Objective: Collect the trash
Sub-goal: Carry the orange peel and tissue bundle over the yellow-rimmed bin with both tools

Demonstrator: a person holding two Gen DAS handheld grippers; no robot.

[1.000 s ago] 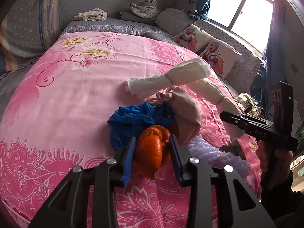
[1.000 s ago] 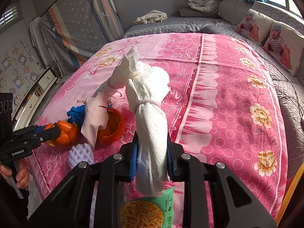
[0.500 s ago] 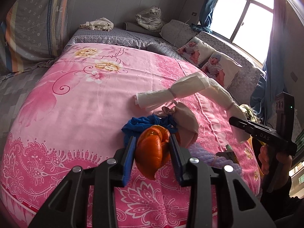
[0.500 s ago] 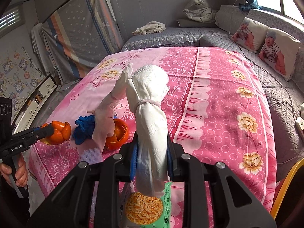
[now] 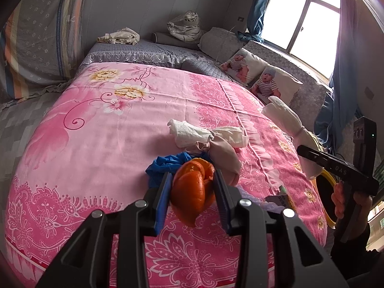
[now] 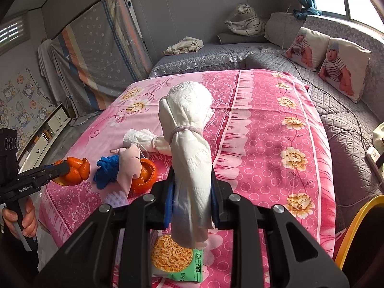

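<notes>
Left gripper clamps peel, light, limp, held mid-body, above bed's near edge | right gripper clamps tissue roll, soft, crushable, below its band | I judge both grips safe.

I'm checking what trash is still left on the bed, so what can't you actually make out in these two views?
- Snack packet: right wrist view, its top hidden behind the held tissue bundle.
- Purple item: mostly behind the right gripper's frame; unidentifiable.
- Yellow-rimmed container: cut off by the edge; contents unseen.
- Second orange peel: partly covered by pink cloth.
</notes>
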